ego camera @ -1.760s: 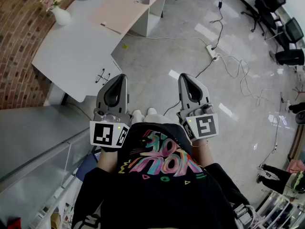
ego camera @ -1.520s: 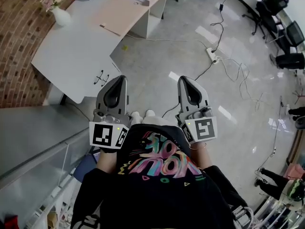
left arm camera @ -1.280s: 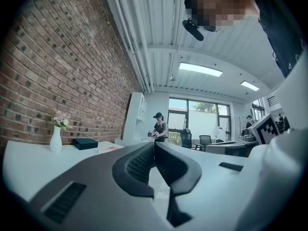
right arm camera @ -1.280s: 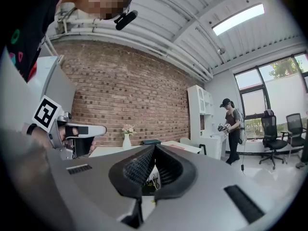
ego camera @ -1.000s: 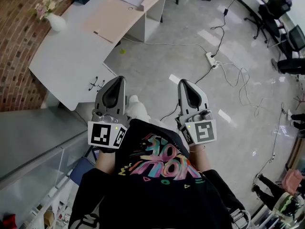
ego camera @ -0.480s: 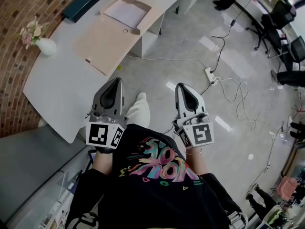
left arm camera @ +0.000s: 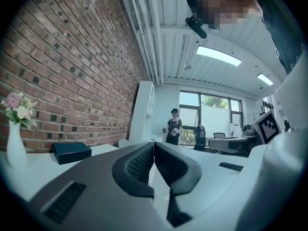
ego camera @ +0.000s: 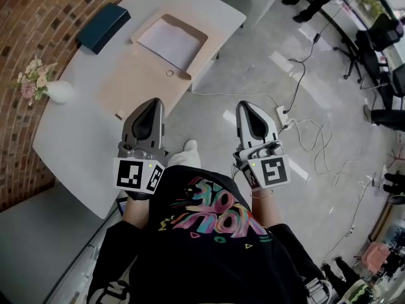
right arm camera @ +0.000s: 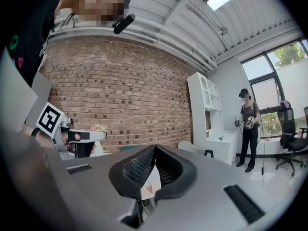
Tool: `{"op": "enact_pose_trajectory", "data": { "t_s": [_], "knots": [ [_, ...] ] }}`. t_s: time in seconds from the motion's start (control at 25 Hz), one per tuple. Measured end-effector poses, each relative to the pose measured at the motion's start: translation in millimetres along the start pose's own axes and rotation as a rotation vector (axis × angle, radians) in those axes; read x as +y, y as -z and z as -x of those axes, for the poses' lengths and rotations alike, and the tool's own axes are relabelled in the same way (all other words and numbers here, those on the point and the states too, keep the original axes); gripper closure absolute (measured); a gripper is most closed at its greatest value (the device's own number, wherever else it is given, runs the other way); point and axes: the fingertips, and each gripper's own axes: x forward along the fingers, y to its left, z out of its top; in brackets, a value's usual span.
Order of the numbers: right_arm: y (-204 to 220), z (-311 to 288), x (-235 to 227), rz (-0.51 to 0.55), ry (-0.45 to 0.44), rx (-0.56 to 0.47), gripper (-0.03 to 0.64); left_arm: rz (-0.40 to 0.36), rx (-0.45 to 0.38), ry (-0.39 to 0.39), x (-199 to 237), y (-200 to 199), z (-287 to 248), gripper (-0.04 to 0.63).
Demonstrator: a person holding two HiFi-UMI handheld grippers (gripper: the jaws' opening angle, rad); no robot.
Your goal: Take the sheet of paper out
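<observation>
Sheet (ego camera: 171,41): lay flat and white in the far half of an open tan folder (ego camera: 142,84) on the bench (ego camera: 69,141), well ahead of both tongs. Nearest, held left tongs (ego camera: 150,103) and right tongs (ego camera: 247,105) level, side by side, each pinched shut on nothing. Beyond the right tongs, showed floor with a power strip (ego camera: 281,113) and cables (ego camera: 316,141). Beside the folder's far end, rested a dark box (ego camera: 104,27); leftward, stood a vase (ego camera: 58,92) by the brick wall (ego camera: 38,18).

Table (ego camera: 76,138) spans 9 to 12 o'clock. On it — open cardboard box (ego camera: 142,81) at 12, sheet of paper (ego camera: 171,43) in its far half; case (ego camera: 104,27) at 11; flower vase (ego camera: 54,92) at 10. Power strip (ego camera: 281,114) on floor (ego camera: 253,56), 1 to 2 o'clock.
</observation>
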Motion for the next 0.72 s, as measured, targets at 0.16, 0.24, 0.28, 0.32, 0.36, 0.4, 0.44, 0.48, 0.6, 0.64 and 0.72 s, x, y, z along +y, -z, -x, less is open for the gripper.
{"op": "enact_pose_trajectory", "data": {
  "t_s": [0.16,0.24,0.28,0.32,0.36,0.4,0.44,0.48,0.6,0.64,0.72],
  "knots": [
    [3,-31,-16,0.0,0.011,0.023,0.598,0.013,0.004,-0.007,21,0,-25,0.57],
    [9,-40,-25,-0.006,0.013,0.036,0.598,0.02,0.011,-0.013,28,2,-34,0.571],
    [10,-45,-30,-0.013,0.015,0.038,0.598,0.024,0.014,-0.017,31,4,-39,0.569],
    [13,-50,-34,-0.021,0.017,0.04,0.598,0.027,0.018,-0.021,34,6,-44,0.571],
    [15,-56,-39,-0.028,0.016,0.043,0.598,0.03,0.021,-0.025,37,8,-49,0.571],
    [18,-63,-44,-0.035,0.013,0.047,0.598,0.032,0.023,-0.03,41,10,-55,0.571],
    [22,-71,-49,-0.041,0.005,0.051,0.598,0.035,0.024,-0.037,45,12,-61,0.571],
    [25,-82,-55,-0.046,-0.008,0.055,0.598,0.037,0.024,-0.049,50,14,-68,0.57],
    [29,-128,-71,-0.07,-0.067,0.061,0.598,0.038,0.022,-0.109,69,18,-93,0.57],
    [30,-146,-77,-0.073,-0.093,0.063,0.598,0.038,0.017,-0.136,76,18,-104,0.571],
    [26,-186,-88,-0.086,-0.155,0.07,0.598,0.043,0.007,-0.201,92,15,-125,0.571]
  ]
}}
